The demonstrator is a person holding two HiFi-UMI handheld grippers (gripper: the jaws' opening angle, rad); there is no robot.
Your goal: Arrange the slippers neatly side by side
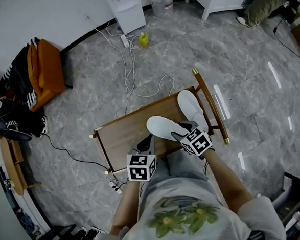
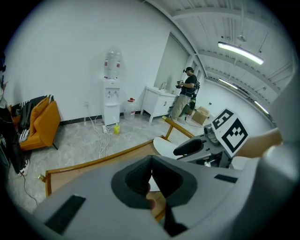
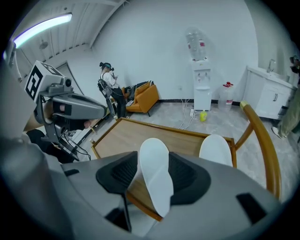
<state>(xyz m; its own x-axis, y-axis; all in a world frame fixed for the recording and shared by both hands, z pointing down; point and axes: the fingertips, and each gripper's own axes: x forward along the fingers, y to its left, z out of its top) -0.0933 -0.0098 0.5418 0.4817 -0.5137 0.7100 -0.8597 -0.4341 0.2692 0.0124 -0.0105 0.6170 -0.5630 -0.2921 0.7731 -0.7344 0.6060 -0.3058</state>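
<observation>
Slippers were judged light, soft and bendy, best pinched near one end. One white slipper (image 3: 153, 157) was squeezed between the jaws of the right gripper (image 3: 151, 172), over the wooden table (image 3: 119, 136). The other slipper (image 3: 216, 150) was laid flat on that table, nearby. The left gripper (image 2: 151, 180) was closed on nothing.

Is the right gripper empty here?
No: the right gripper grips a flat white slipper between its padded jaws.
</observation>
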